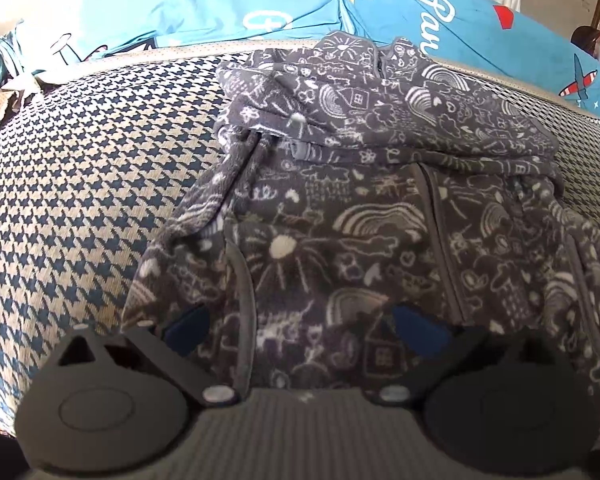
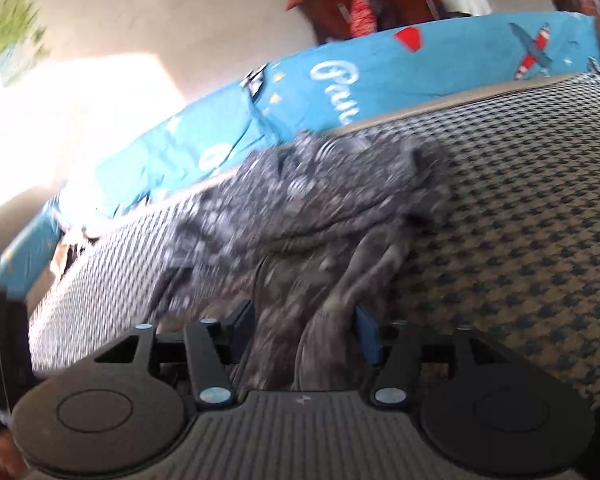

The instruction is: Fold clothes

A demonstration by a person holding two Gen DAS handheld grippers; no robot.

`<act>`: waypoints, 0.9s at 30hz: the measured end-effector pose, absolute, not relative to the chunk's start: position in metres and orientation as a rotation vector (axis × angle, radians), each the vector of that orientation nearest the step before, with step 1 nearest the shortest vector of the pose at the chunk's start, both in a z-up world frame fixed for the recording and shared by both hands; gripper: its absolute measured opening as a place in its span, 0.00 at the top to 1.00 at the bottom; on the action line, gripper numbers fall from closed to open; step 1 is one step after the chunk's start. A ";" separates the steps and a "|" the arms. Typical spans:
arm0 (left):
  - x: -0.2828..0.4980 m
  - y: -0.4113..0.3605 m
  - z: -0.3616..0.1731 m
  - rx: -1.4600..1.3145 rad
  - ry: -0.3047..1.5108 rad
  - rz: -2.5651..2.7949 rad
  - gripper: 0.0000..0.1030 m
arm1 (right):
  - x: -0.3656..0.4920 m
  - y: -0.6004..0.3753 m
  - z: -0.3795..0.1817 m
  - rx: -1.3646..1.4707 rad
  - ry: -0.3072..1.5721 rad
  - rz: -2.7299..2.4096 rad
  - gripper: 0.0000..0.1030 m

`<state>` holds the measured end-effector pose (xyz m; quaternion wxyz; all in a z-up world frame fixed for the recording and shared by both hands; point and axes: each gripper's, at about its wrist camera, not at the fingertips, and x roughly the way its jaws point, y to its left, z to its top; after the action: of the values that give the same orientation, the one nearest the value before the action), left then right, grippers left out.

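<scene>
On the houndstooth bedspread lies a grey fleece jacket with white doodle print, its upper part bunched and folded over near the far edge, lower part spread flat toward the camera. Left gripper hangs just over the jacket's near panel, jaws spread wide, blue pads on either side of a grey seam, nothing between them but flat cloth below. Right gripper has a gathered bunch of the jacket running between its fingers; jaws part-closed and pinching that fold, cloth pulled into ridges toward it. Right view is motion-blurred. Blue printed pillows line the far side of the bed, touching its edge.
</scene>
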<state>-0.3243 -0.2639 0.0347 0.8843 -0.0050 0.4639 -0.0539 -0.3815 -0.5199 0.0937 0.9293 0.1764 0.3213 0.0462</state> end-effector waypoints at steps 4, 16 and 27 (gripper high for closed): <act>-0.319 -0.264 0.036 -0.013 0.969 -0.123 0.00 | -0.366 -0.539 0.094 0.438 0.662 0.056 0.38; -0.291 -0.268 0.053 0.103 0.928 -0.174 0.00 | -0.306 -0.573 0.080 0.557 0.706 -0.019 0.29; -0.264 -0.253 0.059 0.080 0.925 -0.161 0.00 | -0.256 -0.592 0.065 0.599 0.731 -0.066 0.19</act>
<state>-0.2641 -0.2526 0.0590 0.8911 0.0386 0.4455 -0.0773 -0.2563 -0.5921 0.0651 0.8900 0.2882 0.3519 -0.0318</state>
